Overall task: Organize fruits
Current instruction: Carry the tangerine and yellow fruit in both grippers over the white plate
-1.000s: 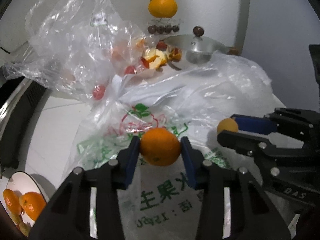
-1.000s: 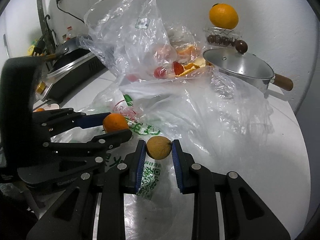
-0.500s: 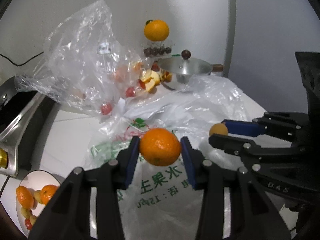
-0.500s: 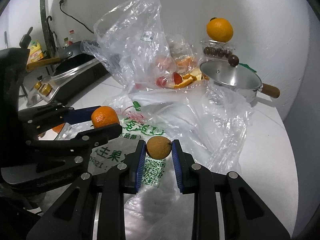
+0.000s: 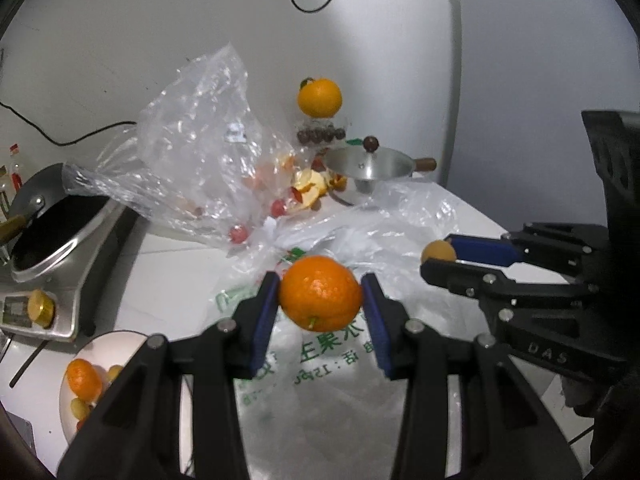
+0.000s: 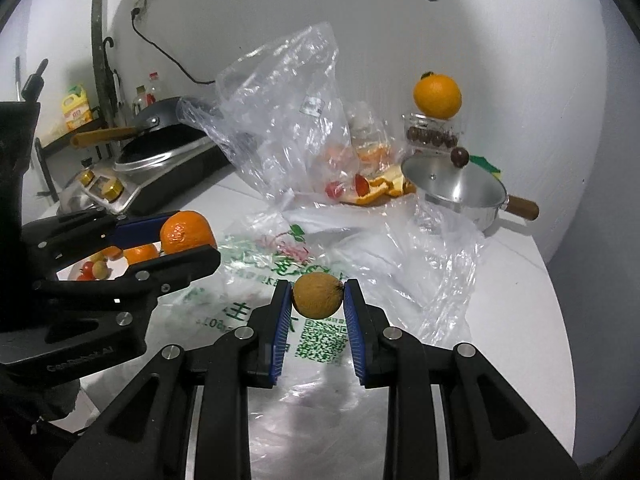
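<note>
Your left tongs (image 5: 320, 300) clamp a round orange mandarin (image 5: 320, 298), right tongs (image 6: 318, 296) a small tan-brown fruit (image 6: 318, 295), lifted clear for the white plate (image 5: 120, 340).

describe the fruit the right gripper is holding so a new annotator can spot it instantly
Start at the printed white plastic bag spread over the counter. Just above it, the right gripper pinches a small round fruit between blue pads. It is dull brownish-tan and rough-skinned, smaller than the glossy orange in the left gripper.
</note>
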Action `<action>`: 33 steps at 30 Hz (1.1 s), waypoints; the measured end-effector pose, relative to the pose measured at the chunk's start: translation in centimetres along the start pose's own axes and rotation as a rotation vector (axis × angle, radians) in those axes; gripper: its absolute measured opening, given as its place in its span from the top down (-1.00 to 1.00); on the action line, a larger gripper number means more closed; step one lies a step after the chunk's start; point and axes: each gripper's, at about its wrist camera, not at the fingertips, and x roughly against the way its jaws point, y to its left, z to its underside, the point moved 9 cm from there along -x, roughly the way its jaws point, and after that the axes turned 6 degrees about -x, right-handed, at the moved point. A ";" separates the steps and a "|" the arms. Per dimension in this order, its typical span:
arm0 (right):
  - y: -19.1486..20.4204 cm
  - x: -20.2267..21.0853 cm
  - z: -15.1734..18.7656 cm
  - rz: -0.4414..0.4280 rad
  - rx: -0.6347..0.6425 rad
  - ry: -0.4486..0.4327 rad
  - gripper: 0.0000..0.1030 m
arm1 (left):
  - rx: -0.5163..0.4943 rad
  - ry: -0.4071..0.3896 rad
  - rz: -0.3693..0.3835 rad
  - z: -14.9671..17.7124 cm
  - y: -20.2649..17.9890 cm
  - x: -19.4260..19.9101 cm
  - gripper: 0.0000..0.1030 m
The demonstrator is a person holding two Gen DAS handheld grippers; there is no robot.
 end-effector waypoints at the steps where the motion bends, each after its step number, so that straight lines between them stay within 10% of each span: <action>1: 0.1 0.2 -0.1 0.001 0.002 -0.005 0.44 | 0.000 -0.008 -0.002 0.0 0.1 0.6 0.17; 33: 11.0 5.3 -2.3 -0.008 0.101 -0.127 0.44 | 0.074 -0.164 -0.091 2.5 7.1 13.1 0.17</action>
